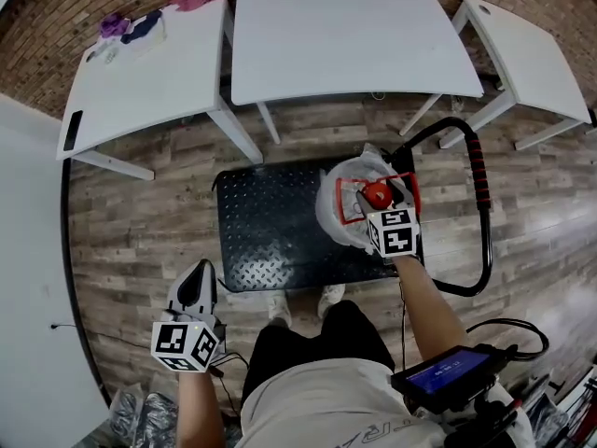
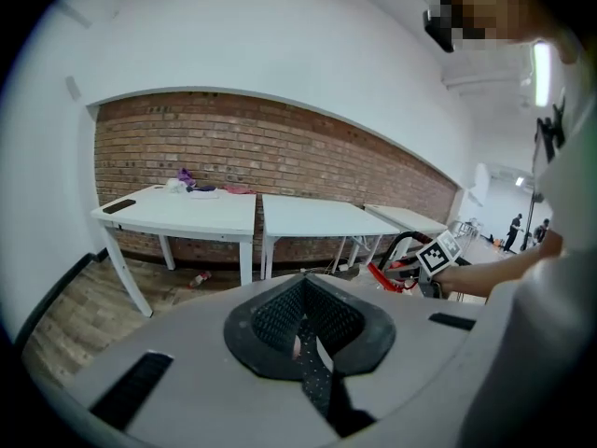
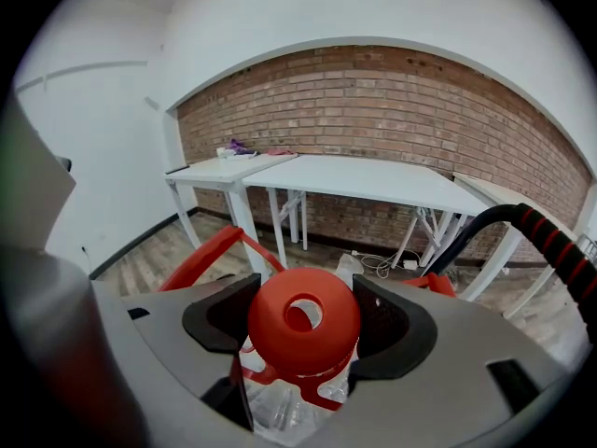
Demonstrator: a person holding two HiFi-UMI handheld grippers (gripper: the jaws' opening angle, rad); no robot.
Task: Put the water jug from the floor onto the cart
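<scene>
The clear water jug with a red cap and a red carrying frame is over the right part of the black cart deck. Whether its base rests on the deck I cannot tell. My right gripper comes down on it from above, and its dark pads close on either side of the red cap. My left gripper hangs off to the lower left over the wooden floor, away from the cart. It is shut, with nothing held.
The cart's black push handle with a red grip curves up on the right. Three white tables stand along the brick wall behind the cart. The person's feet are at the cart's near edge. Cables and a device lie at lower right.
</scene>
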